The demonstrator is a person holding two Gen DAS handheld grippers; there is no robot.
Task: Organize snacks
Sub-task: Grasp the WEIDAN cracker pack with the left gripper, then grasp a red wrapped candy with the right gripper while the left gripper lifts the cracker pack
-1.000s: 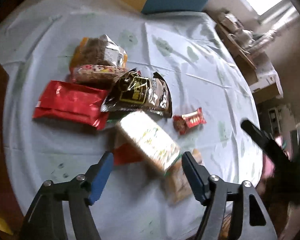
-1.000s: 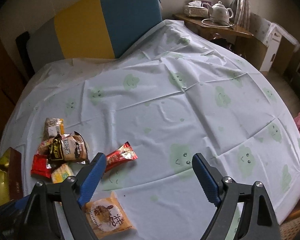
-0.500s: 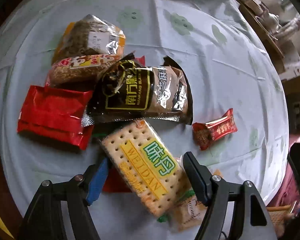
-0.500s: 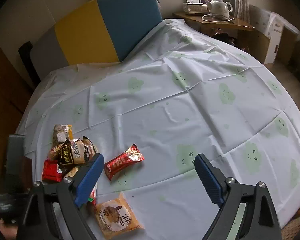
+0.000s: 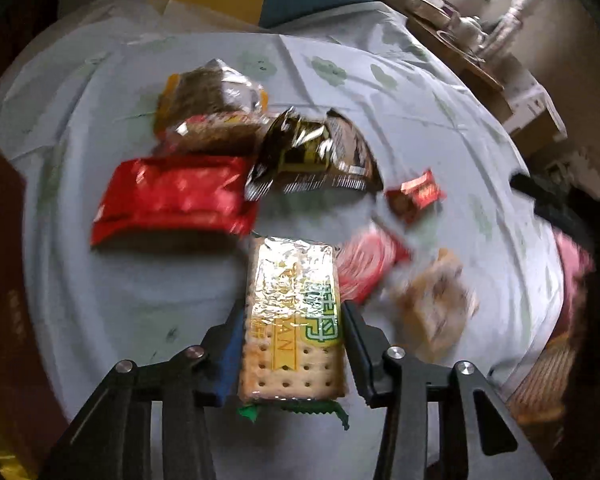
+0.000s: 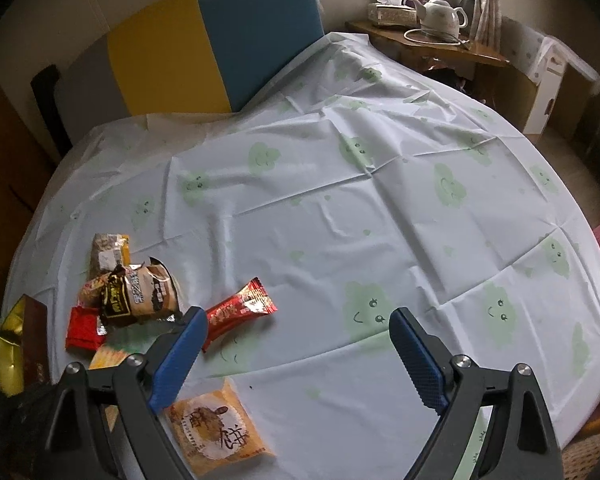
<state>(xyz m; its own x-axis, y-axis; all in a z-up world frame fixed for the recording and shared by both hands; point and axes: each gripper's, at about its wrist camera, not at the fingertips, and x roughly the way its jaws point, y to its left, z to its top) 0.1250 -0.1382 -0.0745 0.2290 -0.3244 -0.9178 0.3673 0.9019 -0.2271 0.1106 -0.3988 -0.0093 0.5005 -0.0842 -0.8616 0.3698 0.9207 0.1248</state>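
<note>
My left gripper point(image 5: 294, 322) is shut on a yellow-green cracker pack point(image 5: 294, 312) and holds it above the table. Beyond it lie a red pouch point(image 5: 172, 198), a dark foil bag point(image 5: 312, 160), a brown cake packet point(image 5: 212, 96), a small red candy bar point(image 5: 416, 194) and an orange pastry packet point(image 5: 432, 304). My right gripper point(image 6: 298, 330) is open and empty over the tablecloth. The red candy bar point(image 6: 240, 310) lies by its left finger. The orange pastry packet point(image 6: 218, 432) lies under it.
The round table has a white cloth with green clouds point(image 6: 380, 200). A brown and gold box point(image 6: 20, 344) stands at the left edge. A yellow and blue chair back point(image 6: 216, 40) is behind the table. A side table with a teapot point(image 6: 440, 16) stands at the back right.
My left gripper closed on the cracker pack and lifted it, turning it lengthwise between the fingers. The right gripper shifted slightly.
</note>
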